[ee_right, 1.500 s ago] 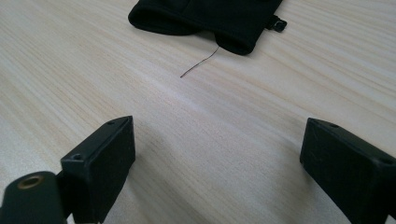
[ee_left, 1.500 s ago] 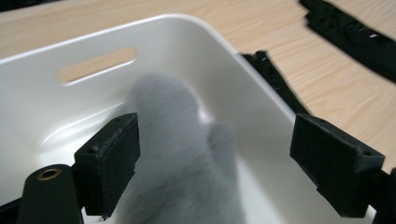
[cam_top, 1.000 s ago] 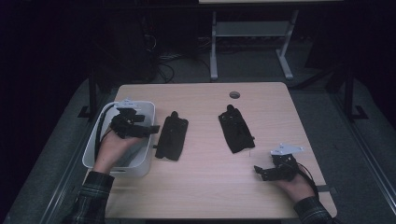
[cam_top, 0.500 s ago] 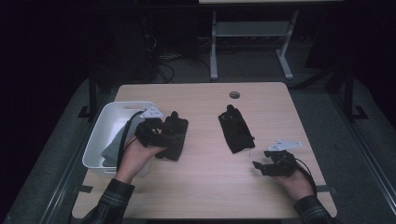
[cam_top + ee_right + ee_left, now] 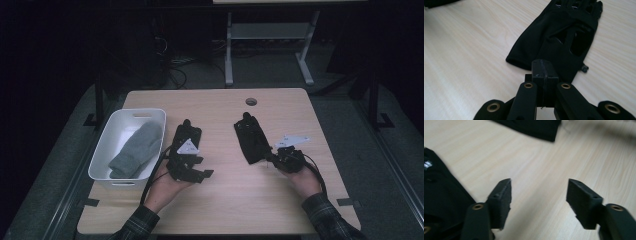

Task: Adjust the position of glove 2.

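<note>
Nearest your edge of the light wooden tabletop (image 5: 230, 210), your left gripper (image 5: 190, 167) has swung out of the white plastic bin (image 5: 116, 145) and come down over the wrist end of the left black fabric glove (image 5: 186, 137). Its jaws stand apart, having just narrowed a little, and the left gripper view shows bare wood between the pads (image 5: 503, 202), with that glove's dark cloth (image 5: 441, 202) off to one side, so nothing is gripped yet. Your right gripper (image 5: 276, 156) has edged in from the near right corner to the cuff of the right black fabric glove (image 5: 251, 137). Its jaws have just snapped together, and in the right gripper view the pads (image 5: 544, 75) meet right at the cuff edge (image 5: 554, 40); I cannot tell whether any cloth is pinched between them, so check before you lift. Both gloves lie flat mid-table, fingers pointing to the far edge, well apart from each other. Farther left, the bin along the left edge holds one grey knitted mitten (image 5: 136, 149). That suggests sorting is under way, with the two black gloves next.
</note>
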Motion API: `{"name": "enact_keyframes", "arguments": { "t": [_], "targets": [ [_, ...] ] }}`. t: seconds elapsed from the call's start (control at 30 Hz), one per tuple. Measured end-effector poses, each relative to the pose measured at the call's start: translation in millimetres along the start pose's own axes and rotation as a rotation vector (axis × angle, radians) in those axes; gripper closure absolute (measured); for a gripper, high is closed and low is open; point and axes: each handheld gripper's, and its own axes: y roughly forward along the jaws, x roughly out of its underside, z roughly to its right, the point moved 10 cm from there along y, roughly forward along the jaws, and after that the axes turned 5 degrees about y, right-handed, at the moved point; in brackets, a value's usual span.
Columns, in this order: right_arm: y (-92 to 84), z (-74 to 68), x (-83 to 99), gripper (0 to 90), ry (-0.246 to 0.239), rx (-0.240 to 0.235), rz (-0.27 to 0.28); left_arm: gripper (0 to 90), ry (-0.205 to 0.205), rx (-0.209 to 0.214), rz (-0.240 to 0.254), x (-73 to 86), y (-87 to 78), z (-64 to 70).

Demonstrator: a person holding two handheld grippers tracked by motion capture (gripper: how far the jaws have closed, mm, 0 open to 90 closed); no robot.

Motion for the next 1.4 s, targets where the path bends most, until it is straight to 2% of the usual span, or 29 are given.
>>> {"name": "enact_keyframes", "arguments": {
  "t": [0.1, 0.2, 0.43, 0.6, 0.77, 0.97, 1.3, 1.4],
  "targets": [
    [9.4, 2.3, -6.7, 90.0, -0.009, -0.001, -0.007, 30.2, 0.034, -0.004, -0.042, 12.1, 9.4, 4.7],
    [18.7, 5.7, -11.0, 90.0, -0.014, 0.002, -0.015, 26.7, 0.034, 0.021, -0.074, 20.9, 19.4, 11.3],
    [35.6, 14.4, -3.9, 90.0, -0.007, 0.01, -0.063, 23.7, 0.048, 0.03, -0.088, 24.6, 27.1, 15.8],
    [32.2, 14.5, 0.9, 90.0, 0.003, 0.002, -0.076, 23.7, 0.049, 0.024, -0.089, 24.8, 26.2, 14.1],
    [23.0, 7.7, 10.8, 90.0, -0.003, -0.013, -0.087, 23.7, 0.028, 0.013, -0.073, 23.4, 24.8, 12.0],
    [10.5, 0.4, 23.3, 90.0, 0.009, -0.039, -0.1, 23.7, 0.046, 0.008, -0.091, 24.9, 21.9, 9.0],
    [-11.4, -28.5, 46.6, 90.0, -0.021, -0.093, -0.129, 23.7, 0.041, 0.006, -0.089, 24.6, 22.1, 8.2],
    [-17.2, -35.5, 52.7, 90.0, -0.045, -0.104, -0.137, 23.7, 0.029, 0.002, -0.084, 24.1, 22.5, 7.6]
  ]
}}
